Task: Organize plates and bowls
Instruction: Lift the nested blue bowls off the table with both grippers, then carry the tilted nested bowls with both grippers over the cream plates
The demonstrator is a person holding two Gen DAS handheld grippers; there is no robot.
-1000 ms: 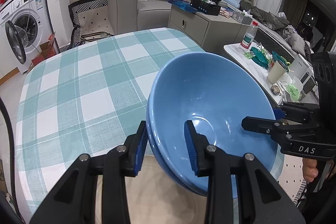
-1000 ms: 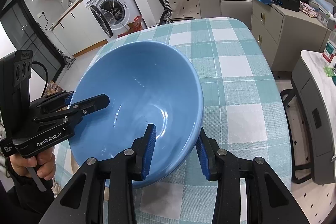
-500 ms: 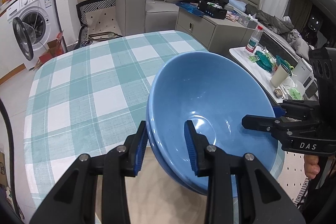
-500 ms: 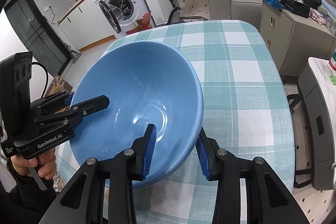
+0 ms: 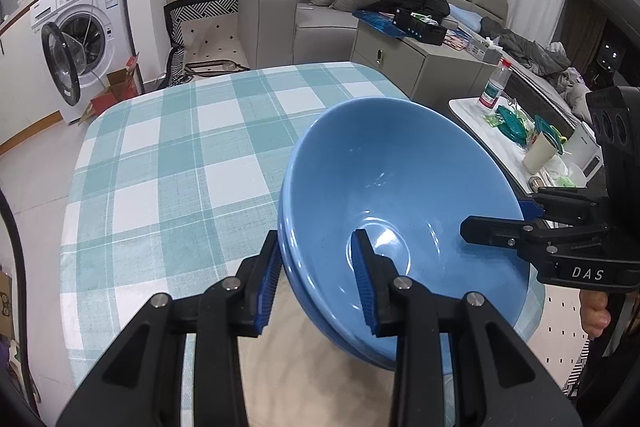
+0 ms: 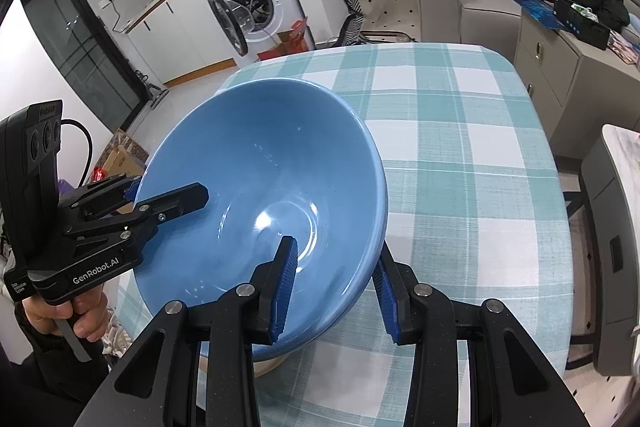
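Observation:
Two nested blue bowls [image 5: 400,187] [image 6: 260,167] hang tilted over the near edge of a table with a teal-and-white checked cloth [image 5: 180,167] [image 6: 460,147]. My left gripper [image 5: 316,243] is shut on the rim nearest it, one pad inside the bowl and one outside. On the opposite rim my right gripper [image 6: 336,251] is shut the same way. Each gripper shows in the other's view: the left one [image 6: 172,203] at the left, the right one [image 5: 492,223] at the right. A beige surface under the bowls is mostly hidden.
The cloth beyond the bowls carries nothing. A low side table with a bottle [image 5: 496,87] and a cup stands to the right, with a grey cabinet [image 5: 420,67] and sofa behind. A washing machine [image 5: 80,39] with its door open is far left. A dark chair [image 6: 608,247] stands beside the table.
Both grippers have carried the bowls together toward the near side and slightly upward, so more of the table shows beyond them. The grips have not changed.

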